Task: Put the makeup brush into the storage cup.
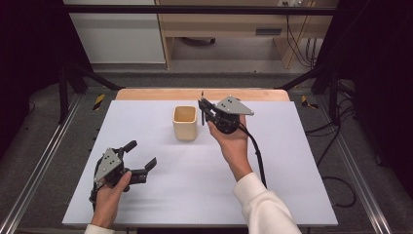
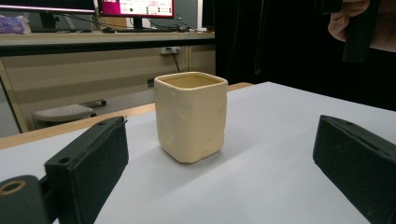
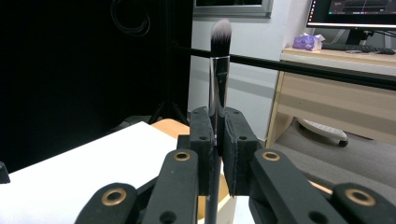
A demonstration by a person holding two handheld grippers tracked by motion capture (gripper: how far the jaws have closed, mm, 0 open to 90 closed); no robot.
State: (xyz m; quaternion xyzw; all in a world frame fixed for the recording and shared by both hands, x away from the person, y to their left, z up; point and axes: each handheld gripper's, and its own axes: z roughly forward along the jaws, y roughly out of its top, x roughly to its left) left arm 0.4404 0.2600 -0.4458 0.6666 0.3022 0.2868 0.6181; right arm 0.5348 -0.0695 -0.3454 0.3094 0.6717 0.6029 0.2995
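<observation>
right gripper (image 1: pixel 201 104): clamped tight on the makeup brush (image 3: pixel 218 70), bristles up, handle hanging just beside the cup (image 1: pixel 185 123), probably so it drops in
left gripper (image 1: pixel 141 155): jaws wide, nothing in them, parked near the table (image 1: pixel 292 185) edge and aimed at the cup, guessing it's there to steady it

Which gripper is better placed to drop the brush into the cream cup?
Right. The right gripper is shut on the black-handled makeup brush beside the cream square ceramic cup; the left gripper is open, farther off.
</observation>
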